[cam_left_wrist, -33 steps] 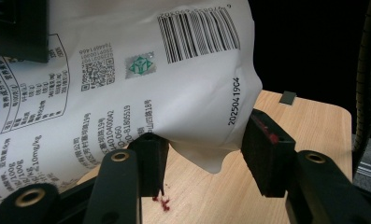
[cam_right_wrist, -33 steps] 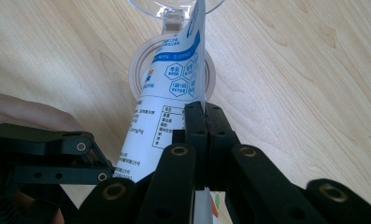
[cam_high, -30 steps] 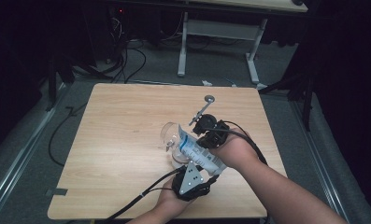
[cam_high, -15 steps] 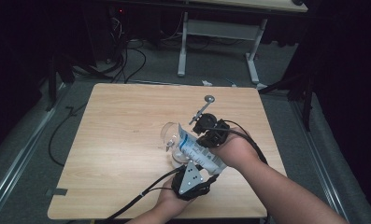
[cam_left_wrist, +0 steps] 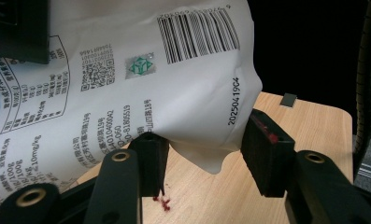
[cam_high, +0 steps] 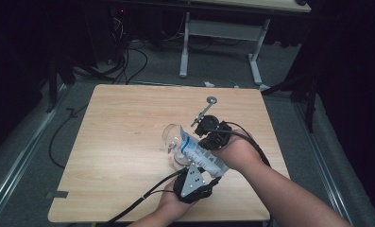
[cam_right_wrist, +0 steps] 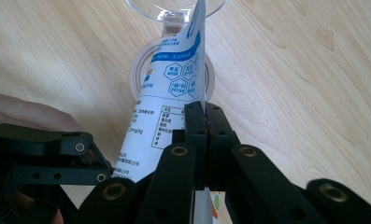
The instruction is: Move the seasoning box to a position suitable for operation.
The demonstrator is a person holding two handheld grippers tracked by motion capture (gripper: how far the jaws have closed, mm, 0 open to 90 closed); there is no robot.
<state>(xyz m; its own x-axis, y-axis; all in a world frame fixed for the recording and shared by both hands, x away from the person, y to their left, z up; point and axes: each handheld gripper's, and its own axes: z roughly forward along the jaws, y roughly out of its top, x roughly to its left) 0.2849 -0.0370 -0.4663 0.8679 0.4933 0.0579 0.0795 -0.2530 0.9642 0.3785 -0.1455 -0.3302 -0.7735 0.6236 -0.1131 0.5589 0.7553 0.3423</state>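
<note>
White pouch (cam_right_wrist: 167, 98) with blue hexagon print (black barcode behind), clear glass (cam_high: 172, 137), pale wood-grain table (cam_high: 119, 142).

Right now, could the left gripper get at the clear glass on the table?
Probably not yet. The left gripper has the white packet between its jaws, and that packet, pinched by the right gripper, lies across the way to the clear glass.
</note>
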